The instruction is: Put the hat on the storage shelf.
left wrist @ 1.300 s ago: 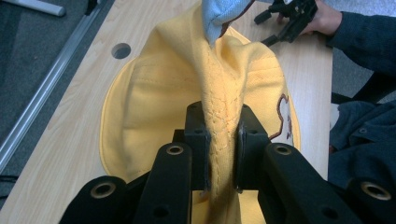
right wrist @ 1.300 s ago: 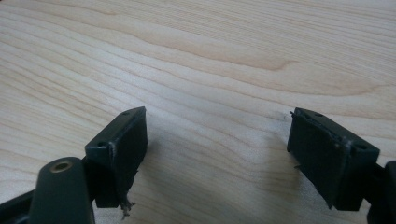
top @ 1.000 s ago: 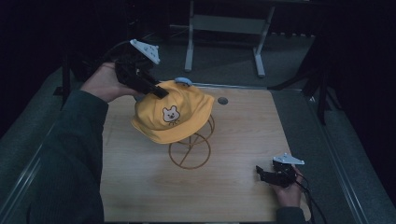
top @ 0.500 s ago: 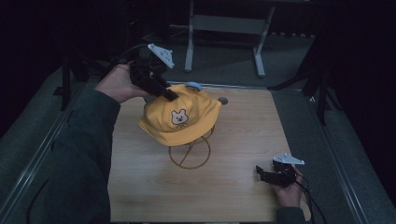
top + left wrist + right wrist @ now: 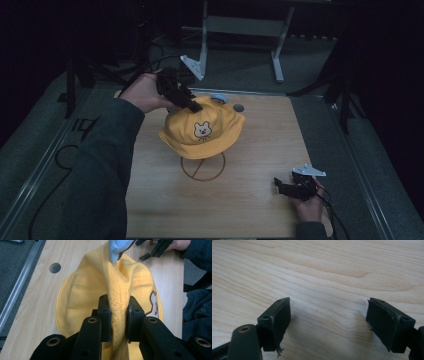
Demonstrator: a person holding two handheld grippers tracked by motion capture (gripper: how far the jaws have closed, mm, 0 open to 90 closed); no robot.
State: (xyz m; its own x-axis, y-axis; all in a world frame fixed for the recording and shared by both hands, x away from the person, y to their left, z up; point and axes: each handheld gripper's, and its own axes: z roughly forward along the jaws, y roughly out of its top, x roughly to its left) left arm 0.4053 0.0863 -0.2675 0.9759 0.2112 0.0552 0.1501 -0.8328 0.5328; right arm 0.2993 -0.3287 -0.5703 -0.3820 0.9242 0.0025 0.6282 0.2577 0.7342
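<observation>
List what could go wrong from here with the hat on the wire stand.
1. The left tongs pinch only a fold of the yellow hat, so the fabric may slip free.
2. The hat sits over the thin wire stand; pulling sideways might tip it.
3. The right tongs rest open on the table, far from the stand, so nothing steadies it.

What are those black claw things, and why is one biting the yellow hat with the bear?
They are grippers, tools a person squeezes by hand. One picture looks down from above the wooden table; the other two come from little cameras riding on each gripper. The left gripper is shut on a pinched fold of the yellow hat, which sits over a wire stand. The right gripper is open, holding nothing, low over the table near the person's side.
</observation>
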